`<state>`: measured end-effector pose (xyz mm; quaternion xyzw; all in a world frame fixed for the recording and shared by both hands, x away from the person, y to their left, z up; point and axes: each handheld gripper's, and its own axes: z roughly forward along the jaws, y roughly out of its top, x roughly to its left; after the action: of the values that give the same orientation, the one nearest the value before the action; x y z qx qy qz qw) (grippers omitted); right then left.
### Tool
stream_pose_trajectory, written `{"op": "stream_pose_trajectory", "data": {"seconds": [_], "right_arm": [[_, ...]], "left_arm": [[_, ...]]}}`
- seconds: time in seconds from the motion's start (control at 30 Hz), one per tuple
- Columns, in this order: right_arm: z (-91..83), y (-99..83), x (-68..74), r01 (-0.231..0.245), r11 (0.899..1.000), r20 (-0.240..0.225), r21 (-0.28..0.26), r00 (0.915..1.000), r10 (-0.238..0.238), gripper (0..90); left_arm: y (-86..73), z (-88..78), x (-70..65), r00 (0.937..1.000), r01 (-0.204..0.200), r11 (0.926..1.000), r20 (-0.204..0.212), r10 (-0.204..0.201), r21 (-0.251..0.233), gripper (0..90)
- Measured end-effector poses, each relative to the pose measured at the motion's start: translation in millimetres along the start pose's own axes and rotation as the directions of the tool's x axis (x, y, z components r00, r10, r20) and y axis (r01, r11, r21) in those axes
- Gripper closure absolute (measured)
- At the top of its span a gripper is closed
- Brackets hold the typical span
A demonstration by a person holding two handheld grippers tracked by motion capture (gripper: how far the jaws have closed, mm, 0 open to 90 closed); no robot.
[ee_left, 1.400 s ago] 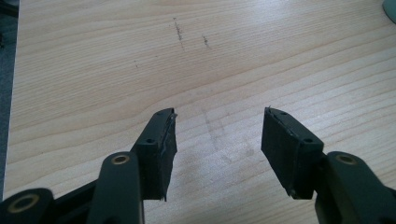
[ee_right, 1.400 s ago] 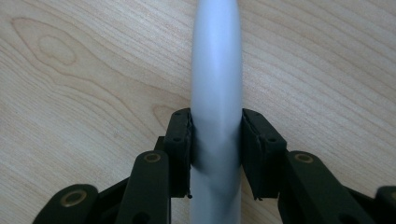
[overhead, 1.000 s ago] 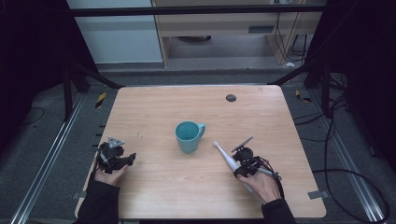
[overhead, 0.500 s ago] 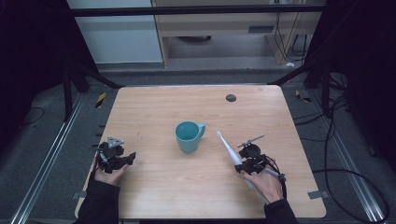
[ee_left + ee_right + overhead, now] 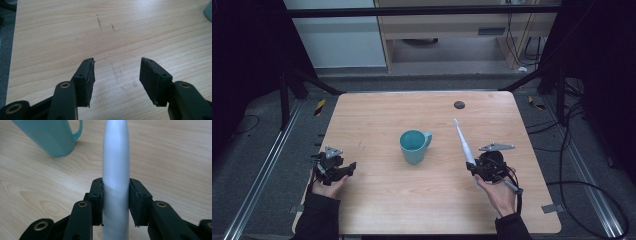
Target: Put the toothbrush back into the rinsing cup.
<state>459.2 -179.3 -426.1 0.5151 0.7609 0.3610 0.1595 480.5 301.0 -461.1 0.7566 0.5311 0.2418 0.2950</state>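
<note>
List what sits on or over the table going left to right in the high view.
left gripper → teal mug → white toothbrush-like stick → right gripper, which holds that stick by its lower end.

The right gripper (image 5: 473, 167) now sits farther to the right and a little higher over the table than in the earlier pictures, its grey plate turned more level. The white toothbrush (image 5: 462, 140) clamped in it changes its lean: earlier it lies low, slanting up and to the left from the jaws, its far end near the teal mug (image 5: 414, 146); now it stands steeper, its tip raised well beyond the jaws and farther off to the mug's right.
</note>
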Motion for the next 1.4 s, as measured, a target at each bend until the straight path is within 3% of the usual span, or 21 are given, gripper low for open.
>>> {"op": "stream_pose_trajectory", "data": {"seconds": [0.3,0.53,0.87,1.03,1.3,1.4], "right_arm": [[-11.3,5.1,0.1,-0.008,0.99,0.0,-0.139,1.0,0.008,66.3],[-16.2,19.6,2.0,-0.023,0.98,-0.021,-0.196,0.9996,0.019,66.3],[-3.3,47.6,14.5,-0.044,0.959,-0.051,-0.279,0.9982,0.032,66.4],[5.6,60.8,18.9,-0.076,0.943,-0.081,-0.325,0.9953,0.053,66.3],[23.4,76.2,29.9,-0.094,0.934,-0.117,-0.344,0.9915,0.057,66.3],[28.3,80.2,35.2,-0.081,0.936,-0.109,-0.343,0.993,0.047,66.3]], "left_arm": [[-0.1,-0.4,0.9,1.0,0.004,1.0,-0.003,-0.004,-0.004,45.3],[-0.5,-0.6,1.2,0.9999,0.009,0.9999,-0.005,-0.009,-0.006,45.3],[-0.3,-5.3,4.8,0.9994,0.026,0.9989,-0.021,-0.026,-0.039,46.5],[0.0,-8.0,5.7,0.999,0.032,0.998,-0.028,-0.034,-0.055,48.9],[-0.4,-7.2,7.1,0.9988,0.035,0.9981,-0.031,-0.037,-0.051,49.1],[-0.3,-7.2,7.1,0.9988,0.036,0.998,-0.03,-0.037,-0.052,49.1]]}}
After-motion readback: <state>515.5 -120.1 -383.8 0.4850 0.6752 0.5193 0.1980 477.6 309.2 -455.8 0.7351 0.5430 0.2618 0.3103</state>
